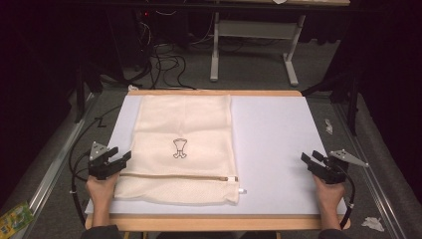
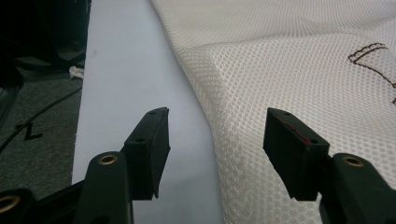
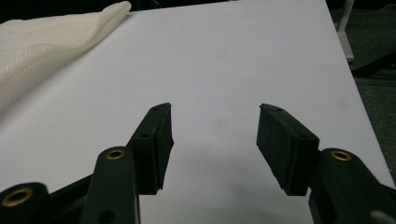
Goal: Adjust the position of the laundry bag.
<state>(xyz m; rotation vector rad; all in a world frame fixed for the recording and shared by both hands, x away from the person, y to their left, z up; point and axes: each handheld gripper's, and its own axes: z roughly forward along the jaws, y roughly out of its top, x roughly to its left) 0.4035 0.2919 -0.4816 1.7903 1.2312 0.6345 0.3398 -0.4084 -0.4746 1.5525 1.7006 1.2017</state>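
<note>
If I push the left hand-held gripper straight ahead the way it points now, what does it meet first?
Probably the left edge of the cream mesh laundry bag: the left hand-held gripper, jaws open, straddles that edge over the white table mat. Its height above the mat is unclear, so it may pass over the edge.

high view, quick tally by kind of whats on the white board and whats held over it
mesh bag, cream, zipper near its front edge: 1
grippers, black, jaws open: 2, the left gripper at the bag's left edge, the right gripper over the bare white board
total: 3
</note>
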